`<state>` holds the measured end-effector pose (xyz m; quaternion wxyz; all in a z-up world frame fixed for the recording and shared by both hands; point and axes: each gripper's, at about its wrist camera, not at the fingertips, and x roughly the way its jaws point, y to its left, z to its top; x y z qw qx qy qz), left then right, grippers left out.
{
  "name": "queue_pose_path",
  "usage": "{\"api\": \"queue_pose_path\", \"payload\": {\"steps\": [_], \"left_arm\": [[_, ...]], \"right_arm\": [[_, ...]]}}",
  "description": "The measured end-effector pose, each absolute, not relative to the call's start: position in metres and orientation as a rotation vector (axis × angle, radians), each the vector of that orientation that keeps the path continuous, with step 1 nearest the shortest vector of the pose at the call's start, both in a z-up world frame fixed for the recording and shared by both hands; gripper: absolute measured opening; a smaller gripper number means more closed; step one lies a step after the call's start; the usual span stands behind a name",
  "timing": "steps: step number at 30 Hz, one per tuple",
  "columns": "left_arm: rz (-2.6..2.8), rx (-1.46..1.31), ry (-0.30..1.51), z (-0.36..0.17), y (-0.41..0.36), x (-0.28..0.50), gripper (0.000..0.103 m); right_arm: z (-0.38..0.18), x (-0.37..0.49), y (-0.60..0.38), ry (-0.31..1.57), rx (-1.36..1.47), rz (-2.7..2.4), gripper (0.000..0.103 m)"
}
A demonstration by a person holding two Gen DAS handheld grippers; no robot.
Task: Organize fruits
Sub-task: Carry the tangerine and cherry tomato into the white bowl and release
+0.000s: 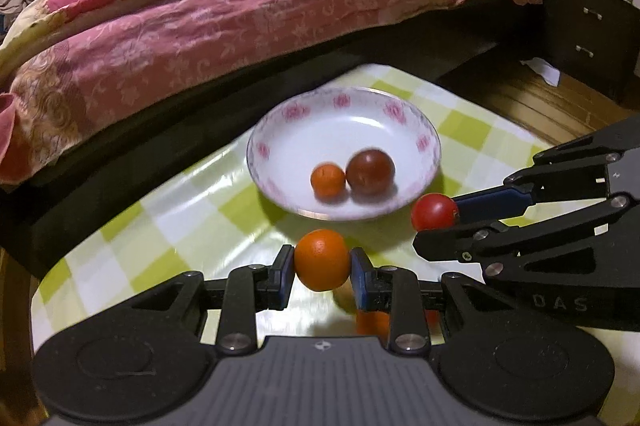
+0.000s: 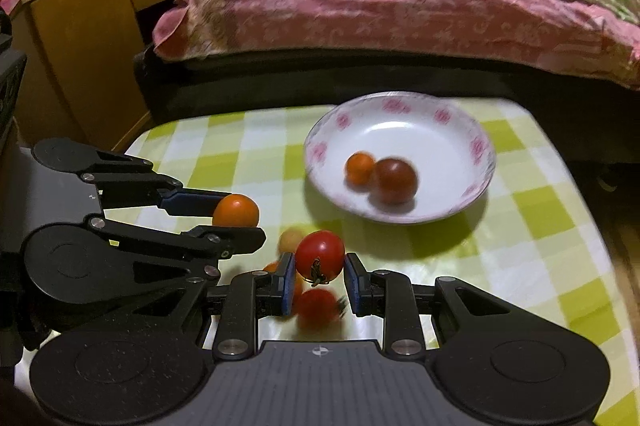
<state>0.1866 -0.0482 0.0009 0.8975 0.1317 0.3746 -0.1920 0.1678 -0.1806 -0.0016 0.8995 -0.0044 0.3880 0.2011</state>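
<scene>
Gripping an orange fruit (image 1: 322, 260), the left tool (image 1: 322, 262) hovers — the right tool (image 2: 319, 262) clamps a red tomato (image 2: 320, 256).

1. Two grippers: left gripper (image 1: 322, 272); right gripper (image 2: 318, 276);
2. One bowl (image 1: 304, 114);
3. Two orange fruits (image 1: 322, 260) (image 1: 328, 180) in clear sight;
4. Two red tomatoes (image 2: 320, 254) (image 2: 396, 180);
5. One table (image 2: 540, 246).
</scene>
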Motion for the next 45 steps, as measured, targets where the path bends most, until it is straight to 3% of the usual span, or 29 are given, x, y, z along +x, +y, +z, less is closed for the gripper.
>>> {"api": "queue_pose_path", "payload": {"steps": [25,45], "left_arm": [[-0.365,0.303,0.73,-0.01,-0.075,0.277,0.037],[-0.35,0.29,0.755,-0.034,-0.078,0.301,0.037]], "right_arm": [[-0.007,0.266,-0.202,0.752,-0.054,0.318,0.023],[-0.037,0.298,-0.207,0.781,-0.011,0.308,0.025]]}}
